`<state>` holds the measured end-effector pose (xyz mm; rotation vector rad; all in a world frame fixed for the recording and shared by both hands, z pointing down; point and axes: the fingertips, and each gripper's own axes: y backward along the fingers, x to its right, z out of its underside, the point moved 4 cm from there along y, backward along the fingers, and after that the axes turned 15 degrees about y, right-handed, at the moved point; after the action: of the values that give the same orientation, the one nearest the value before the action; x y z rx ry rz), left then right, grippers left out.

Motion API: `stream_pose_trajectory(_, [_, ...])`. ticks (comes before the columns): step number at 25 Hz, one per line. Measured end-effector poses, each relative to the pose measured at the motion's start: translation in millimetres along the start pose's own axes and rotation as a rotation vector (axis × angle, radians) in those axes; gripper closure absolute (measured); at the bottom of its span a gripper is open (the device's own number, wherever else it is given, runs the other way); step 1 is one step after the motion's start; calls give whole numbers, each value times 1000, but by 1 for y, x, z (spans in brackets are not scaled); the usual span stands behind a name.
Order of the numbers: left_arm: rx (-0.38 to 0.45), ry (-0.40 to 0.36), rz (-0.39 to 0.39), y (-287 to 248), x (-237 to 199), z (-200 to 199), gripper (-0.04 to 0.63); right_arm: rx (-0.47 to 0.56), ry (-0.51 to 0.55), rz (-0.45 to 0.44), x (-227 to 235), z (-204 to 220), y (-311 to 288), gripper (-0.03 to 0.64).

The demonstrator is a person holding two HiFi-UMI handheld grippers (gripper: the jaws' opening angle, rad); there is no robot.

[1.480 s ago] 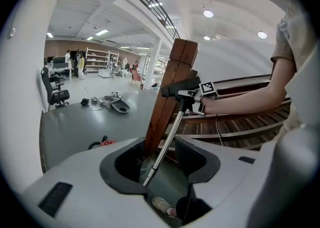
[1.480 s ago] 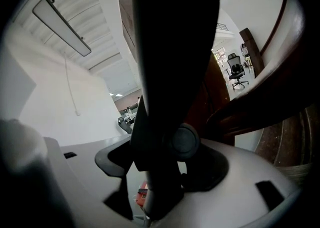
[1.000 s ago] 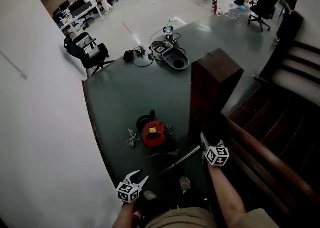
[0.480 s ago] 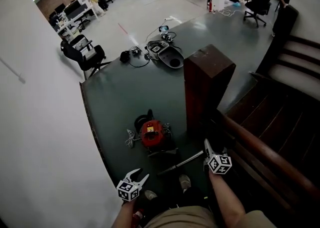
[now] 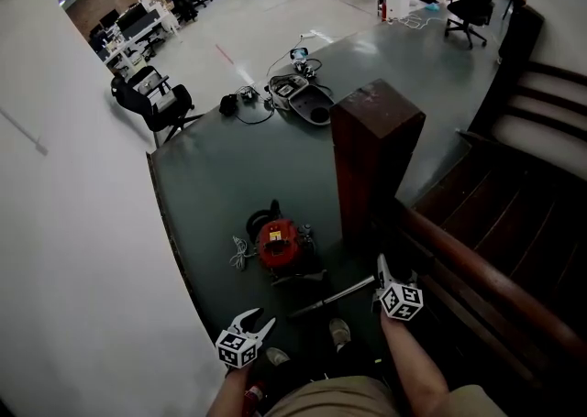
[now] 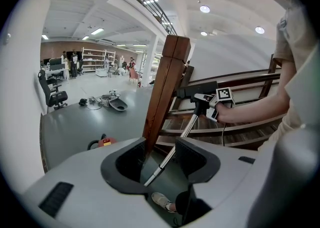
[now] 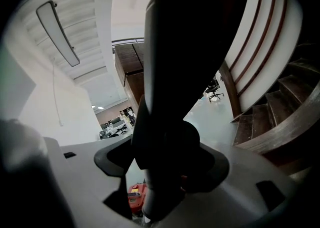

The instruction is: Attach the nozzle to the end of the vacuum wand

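Note:
A silver vacuum wand slants across the floor in front of my feet, its free end low and bare. My right gripper is shut on the wand's black handle, which fills the right gripper view. The left gripper view shows the same handle and wand beyond its jaws. My left gripper hangs open near my left knee, with nothing between its fingers. The red canister vacuum sits on the grey floor ahead. I cannot pick out a nozzle for certain.
A tall brown newel post stands just right of the vacuum, with a wooden handrail and stairs beyond. A white wall runs along the left. A dark oval object with cables lies farther off, near office chairs.
My right gripper and the wand have drawn a little closer to me in the head view. The left gripper has stayed where it was, still open.

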<state>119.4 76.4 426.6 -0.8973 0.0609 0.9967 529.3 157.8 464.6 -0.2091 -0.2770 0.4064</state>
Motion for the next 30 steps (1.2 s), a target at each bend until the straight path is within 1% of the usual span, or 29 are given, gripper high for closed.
stream_pose_trajectory(3, [-6,-2,5,-2,4,4,403,-43,-7,25,13,8,-20,339])
stream_pose_trajectory(5, [-10,-2,8,-3,8,7,403,-73,4,23,16,10,-25,339])
stream_pose_trajectory(8, [-13,2,15,-4,10,12,403,-95,27,15,14,16,-16,336])
stream_pose_trajectory(11, [-17,6,25,-6,15,16,403,-104,18,28,15,25,0,327])
stream_pose_trajectory(16, [5,41,39,-6,16,19,403,-82,40,25,7,22,24,325])
stream_pose_trajectory(20, [61,72,43,1,10,11,403,-46,74,-17,-9,4,45,325])
stream_pose_trajectory(24, [162,107,50,19,1,-10,403,1,117,-67,-35,-25,71,327])
stream_pose_trajectory(28, [252,74,74,59,3,-35,403,42,154,-91,-73,-63,108,327])
stream_pose_trajectory(30, [290,50,87,84,5,-41,405,55,173,-114,-98,-81,128,327])
